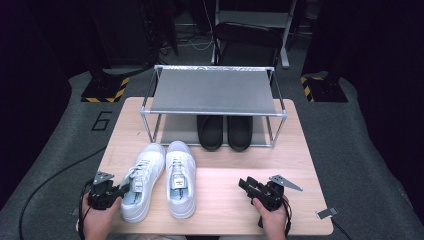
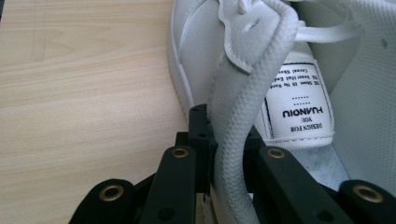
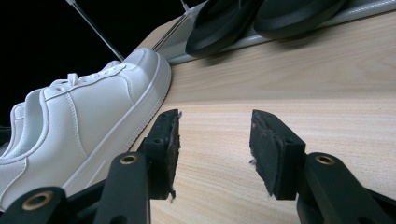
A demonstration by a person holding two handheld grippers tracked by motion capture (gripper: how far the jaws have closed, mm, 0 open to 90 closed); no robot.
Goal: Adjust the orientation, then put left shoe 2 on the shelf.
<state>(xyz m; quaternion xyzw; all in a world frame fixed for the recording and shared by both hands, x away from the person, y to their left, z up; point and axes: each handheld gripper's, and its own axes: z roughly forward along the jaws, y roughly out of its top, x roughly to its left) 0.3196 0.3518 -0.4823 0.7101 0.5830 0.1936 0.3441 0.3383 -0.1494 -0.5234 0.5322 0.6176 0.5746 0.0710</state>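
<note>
A pair of white sneakers stands side by side on the wooden table (image 1: 225, 165). My left gripper (image 1: 120, 189) is at the near left, shut on the padded collar rim (image 2: 252, 70) of the left sneaker (image 1: 145, 172). In the left gripper view the jaws pinch that rim, and the tongue label (image 2: 299, 109) lies just beyond. The right sneaker (image 1: 180, 182) stands free. My right gripper (image 1: 245, 184) rests at the near right, open, with bare table between its jaws (image 3: 215, 144). In the right gripper view the right sneaker (image 3: 88, 121) stands to the left of the jaws.
A two-tier metal shoe rack (image 1: 212, 90) stands at the table's far side, with a pair of black shoes (image 1: 224, 131) on its lower shelf. Those black shoes (image 3: 261, 14) lie ahead of the right gripper. A person's hands hold both grippers at the near edge.
</note>
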